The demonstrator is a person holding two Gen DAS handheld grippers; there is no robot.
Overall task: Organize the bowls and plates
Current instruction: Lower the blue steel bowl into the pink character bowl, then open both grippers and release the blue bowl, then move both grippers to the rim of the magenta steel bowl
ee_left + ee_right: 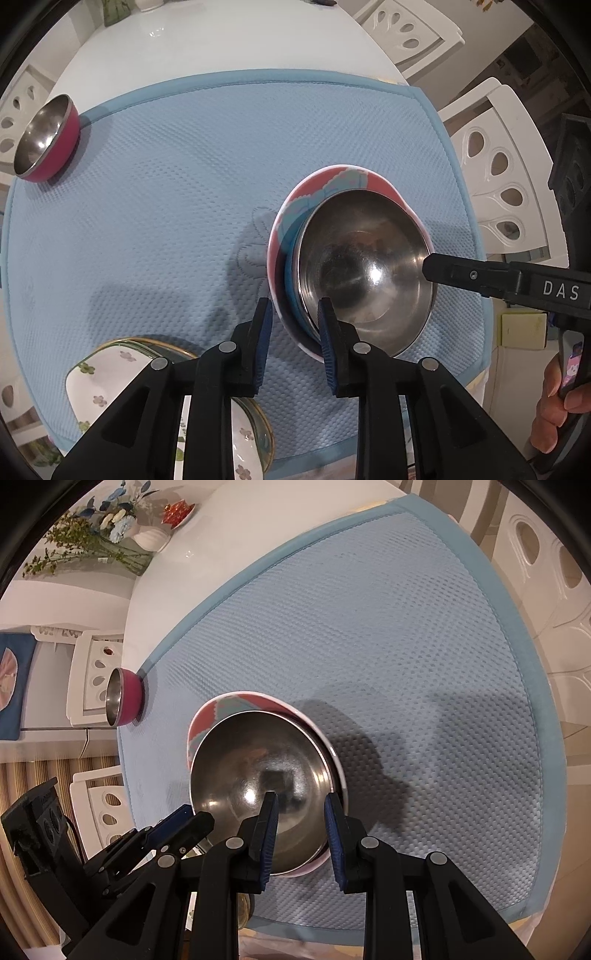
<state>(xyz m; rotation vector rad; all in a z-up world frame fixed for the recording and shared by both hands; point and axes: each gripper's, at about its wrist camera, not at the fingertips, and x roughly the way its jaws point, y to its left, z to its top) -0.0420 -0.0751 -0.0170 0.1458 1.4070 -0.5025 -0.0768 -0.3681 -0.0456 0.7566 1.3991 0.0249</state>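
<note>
Blue-padded fingers of the left claw (295, 302) straddle the near rim of the nested bowls, one pad outside and one inside, spread with a visible gap, so nothing looks gripped there. Opposite, the right claw (302, 795) appears to pinch the steel bowl (365, 266) by its rim together with the wall of the patterned bowl (295, 206) it sits in. That nested pair rests on the blue mat (166, 192), right of centre, with the steel bowl lying off-centre and tilted inside the larger one.

Stacking this pair looks nearly done. I judge the clean finish is to let the steel bowl settle level, then lift each claw straight up off the rim, since a sideways pull could drag or tip the light bowl.

Room is generous across the middle and far side of the mat. A magenta bowl (48, 140) stands at the mat's far left corner, close to the edge of the white surface (192, 40), so reach for it from the inner side. Flowered plates (107, 373) lie just beneath the left claw at the near edge.
</note>
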